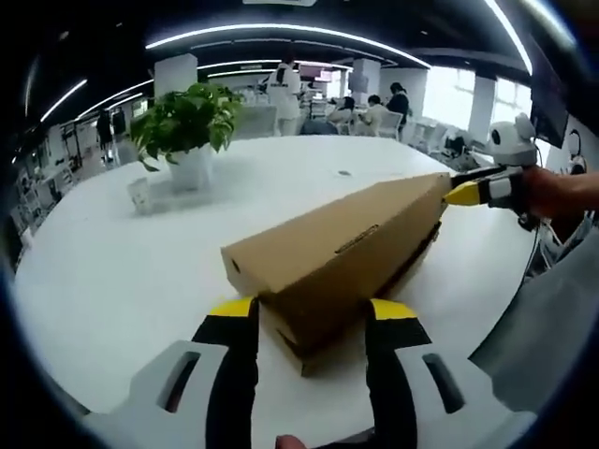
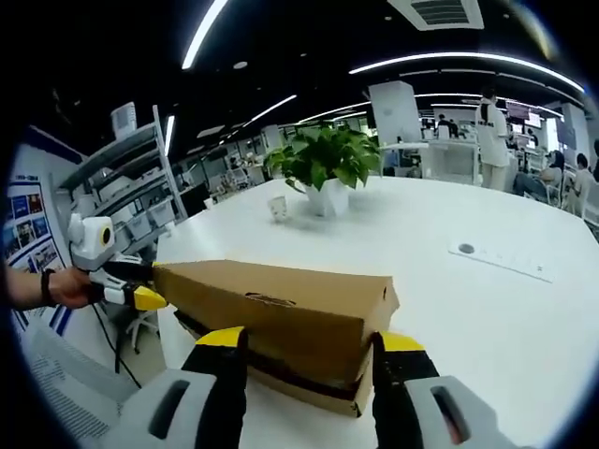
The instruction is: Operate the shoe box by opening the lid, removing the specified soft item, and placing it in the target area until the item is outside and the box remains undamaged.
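Observation:
A brown cardboard shoe box point(image 1: 337, 253) lies lengthwise on the white table point(image 1: 112, 271). Its lid point(image 2: 271, 299) sits a little above the base point(image 2: 309, 383), with a dark gap between them. My left gripper point(image 1: 313, 309) has its yellow-tipped jaws pressed on both sides of the lid's near end. At the far end, my right gripper point(image 1: 468, 193) comes in from the right, held by a hand. In the right gripper view, the right gripper point(image 2: 311, 339) clamps the opposite end of the lid, and the left gripper point(image 2: 140, 297) meets the box from the left. The inside of the box is hidden.
A potted green plant point(image 1: 187, 122) in a white pot and a small cup point(image 1: 140, 195) stand farther back on the table. A flat socket plate point(image 2: 468, 249) is set into the tabletop. Shelves point(image 2: 122, 196) and seated people fill the room behind. The table edge runs close under the box.

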A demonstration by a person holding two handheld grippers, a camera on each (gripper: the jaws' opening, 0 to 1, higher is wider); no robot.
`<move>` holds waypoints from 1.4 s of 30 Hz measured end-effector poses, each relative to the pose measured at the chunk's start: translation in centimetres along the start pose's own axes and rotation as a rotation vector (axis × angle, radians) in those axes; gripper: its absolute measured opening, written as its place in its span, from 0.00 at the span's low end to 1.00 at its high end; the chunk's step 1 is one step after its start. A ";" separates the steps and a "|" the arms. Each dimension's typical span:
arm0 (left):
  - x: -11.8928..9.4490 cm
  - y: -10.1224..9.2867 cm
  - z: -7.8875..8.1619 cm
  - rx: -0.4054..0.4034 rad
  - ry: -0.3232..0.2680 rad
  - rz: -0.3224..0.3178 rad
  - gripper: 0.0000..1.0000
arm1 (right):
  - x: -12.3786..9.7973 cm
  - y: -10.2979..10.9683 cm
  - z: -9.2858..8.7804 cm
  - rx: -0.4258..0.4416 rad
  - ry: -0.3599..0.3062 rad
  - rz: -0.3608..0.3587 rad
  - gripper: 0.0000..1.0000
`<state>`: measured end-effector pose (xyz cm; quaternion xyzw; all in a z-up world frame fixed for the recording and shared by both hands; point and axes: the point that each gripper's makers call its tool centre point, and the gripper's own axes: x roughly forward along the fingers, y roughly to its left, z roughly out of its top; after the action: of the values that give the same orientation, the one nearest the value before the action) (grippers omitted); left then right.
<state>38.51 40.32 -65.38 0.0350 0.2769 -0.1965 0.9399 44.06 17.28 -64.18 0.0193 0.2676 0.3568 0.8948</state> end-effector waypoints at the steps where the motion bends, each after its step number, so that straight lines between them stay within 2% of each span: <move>1: 0.0 0.1 0.2 0.007 -0.004 0.004 0.41 | 0.0 0.0 0.2 -0.002 -0.004 0.000 0.51; 5: 0.1 0.3 1.0 0.075 -0.018 0.039 0.41 | 0.0 0.0 1.0 -0.007 -0.015 -0.001 0.51; 18: 1.1 1.7 2.3 0.129 -0.058 0.112 0.41 | 0.1 -0.2 3.1 0.004 -0.046 -0.001 0.51; 28: 1.8 3.2 3.4 0.105 -0.095 0.167 0.32 | 0.3 -0.2 4.8 -0.009 -0.062 -0.011 0.51; 34: 1.4 4.2 4.2 0.080 -0.115 0.209 0.18 | 0.3 -0.3 5.8 -0.023 -0.084 -0.020 0.51; 42: 1.0 4.0 4.9 0.061 -0.133 0.231 0.16 | 0.1 -0.1 6.1 -0.073 -0.086 -0.014 0.51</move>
<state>43.30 42.82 -61.91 0.0823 0.2021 -0.0975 0.9710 47.19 18.20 -59.00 0.0002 0.2159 0.3588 0.9081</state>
